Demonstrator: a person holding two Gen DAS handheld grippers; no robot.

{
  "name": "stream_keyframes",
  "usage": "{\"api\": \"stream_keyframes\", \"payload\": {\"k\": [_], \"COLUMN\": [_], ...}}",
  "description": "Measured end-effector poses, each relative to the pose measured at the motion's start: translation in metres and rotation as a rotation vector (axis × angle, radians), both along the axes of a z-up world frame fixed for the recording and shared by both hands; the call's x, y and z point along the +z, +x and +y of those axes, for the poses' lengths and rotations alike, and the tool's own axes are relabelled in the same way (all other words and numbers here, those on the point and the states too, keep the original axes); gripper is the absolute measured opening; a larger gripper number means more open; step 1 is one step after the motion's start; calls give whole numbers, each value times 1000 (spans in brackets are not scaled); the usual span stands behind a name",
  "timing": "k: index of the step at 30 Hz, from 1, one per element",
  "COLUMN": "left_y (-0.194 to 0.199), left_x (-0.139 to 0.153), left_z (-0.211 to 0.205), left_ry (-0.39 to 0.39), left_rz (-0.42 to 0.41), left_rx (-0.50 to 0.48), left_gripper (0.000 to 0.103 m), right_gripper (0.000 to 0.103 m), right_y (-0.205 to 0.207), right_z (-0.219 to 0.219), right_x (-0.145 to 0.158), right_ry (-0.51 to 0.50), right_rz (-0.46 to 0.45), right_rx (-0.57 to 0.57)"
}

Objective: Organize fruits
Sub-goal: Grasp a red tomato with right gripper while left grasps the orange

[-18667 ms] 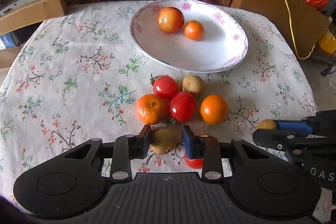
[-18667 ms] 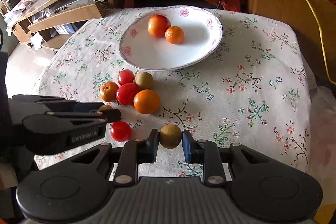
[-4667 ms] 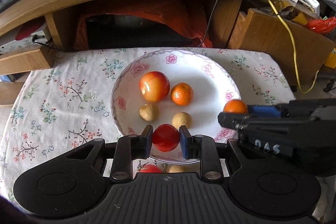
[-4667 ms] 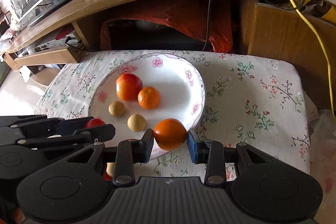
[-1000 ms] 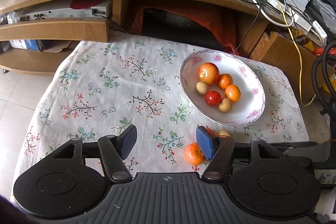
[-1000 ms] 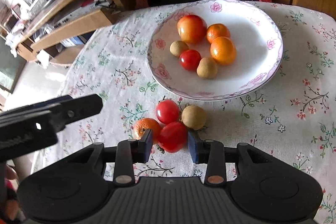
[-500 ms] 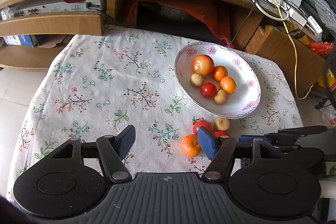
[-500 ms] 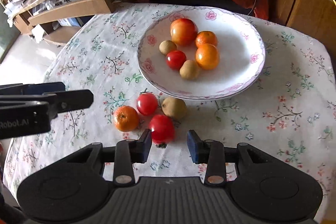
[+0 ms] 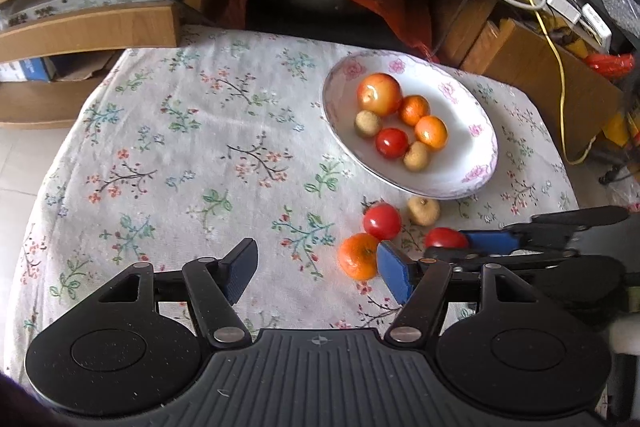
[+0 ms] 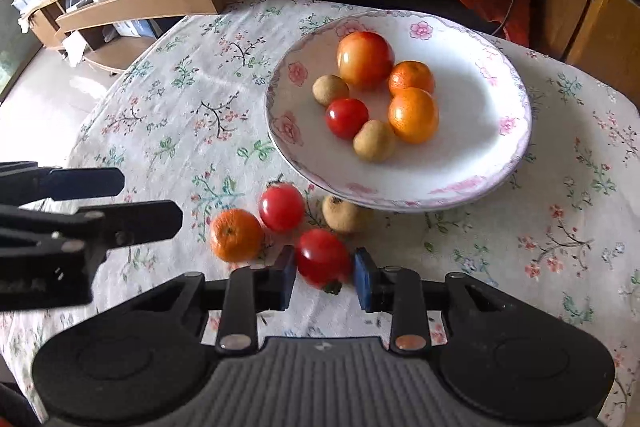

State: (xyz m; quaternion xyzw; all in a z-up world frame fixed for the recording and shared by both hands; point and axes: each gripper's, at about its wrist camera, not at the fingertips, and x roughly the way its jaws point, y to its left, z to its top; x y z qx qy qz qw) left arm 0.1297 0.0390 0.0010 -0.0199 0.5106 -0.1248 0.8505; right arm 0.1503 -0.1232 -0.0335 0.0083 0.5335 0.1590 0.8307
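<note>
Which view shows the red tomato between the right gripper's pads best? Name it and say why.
The right wrist view: the red tomato sits whole and close between the right gripper, whose jaws have just been closing on it. The left wrist view shows only part of it, behind that gripper's fingers.

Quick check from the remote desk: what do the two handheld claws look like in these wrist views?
Both are matte black plastic. Each has a ribbed grey-black body, two round discs at the sides, and linkage arms with silver rivets ending in blue pads. The left claw shows a small compass-like mark on its ribbed body. The right claw matches it. Seen side-on, the left one carries partly readable white lettering. No cables or sleeves show.
</note>
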Motion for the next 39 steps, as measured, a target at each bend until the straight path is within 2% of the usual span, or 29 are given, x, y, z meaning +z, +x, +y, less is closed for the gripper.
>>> {"api": "stream_keyframes", "payload": {"k": [11,13,15,18,37,39], "left_y": [2,4,6,10,17,15], "left_x": [-17,-22,-27,-34,-37,-37], "left_z": [-37,-42,-45,-50,-62,-64], "left_ry": [59,68,70,67,106,110], "left_rz": [23,24,35,60,38,35], "left_rx": [-69,-76,-74,-68,-77,-86], "left_gripper": [71,68,57,50,51,47], "right_gripper": [31,31,31,31,32,32], "right_y": [-32,-32,-31,-29,-21,-20], "right_z": [-30,-38,-44,-48,-49,-50], "right_x": [13,12,8,1,-5,-5], "right_ry": [-38,-30,-29,-26,-10,-4], "right_rz": [-13,-10,-2,15,23,22], "right_rx": [5,-11,-21,-27,-31,-33]}}
